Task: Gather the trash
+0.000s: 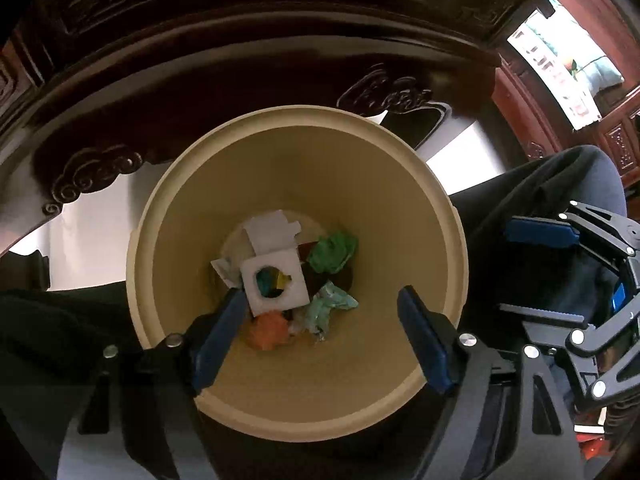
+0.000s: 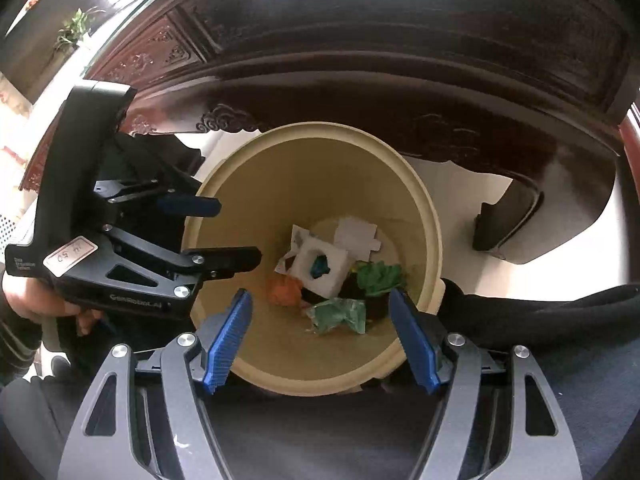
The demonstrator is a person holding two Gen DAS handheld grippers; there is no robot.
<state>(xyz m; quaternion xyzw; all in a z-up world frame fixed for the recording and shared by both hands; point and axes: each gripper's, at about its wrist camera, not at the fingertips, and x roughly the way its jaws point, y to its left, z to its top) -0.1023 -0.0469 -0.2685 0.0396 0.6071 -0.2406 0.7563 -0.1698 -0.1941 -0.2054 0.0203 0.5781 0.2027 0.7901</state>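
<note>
Bin: a cream round bin (image 1: 172, 200) stands on a pale floor, just in front of a dark carved wooden cabinet (image 1: 240, 60).
Contents: trash lies at the bottom of the bin – a white foam block with a round hole (image 1: 275, 282), a white card piece (image 1: 270, 231), a dark green paper wad (image 1: 333, 253), a pale green wad (image 1: 326, 307), an orange wad (image 1: 269, 330).
Left gripper (image 1: 322, 322): held over the bin mouth, jaws spread wide, nothing between them.
Right gripper (image 2: 320, 322): also over the bin, toward its near rim, jaws spread wide and empty.
Key relation: the trash sits straight ahead and below both sets of fingers, deep inside the bin; neither gripper touches it. In the right wrist view the left gripper (image 2: 216, 230) reaches in from the left rim, level with the opening.
Nearer hand: cannot tell with confidence; both hang at about the same height above the pile.
Status, as judged: the visible trash is already in the bin and both grippers are free, so the drop looks complete. No loose trash shows outside the bin in either view.
Risk: low; a knock against the rim could tip the bin.
</note>
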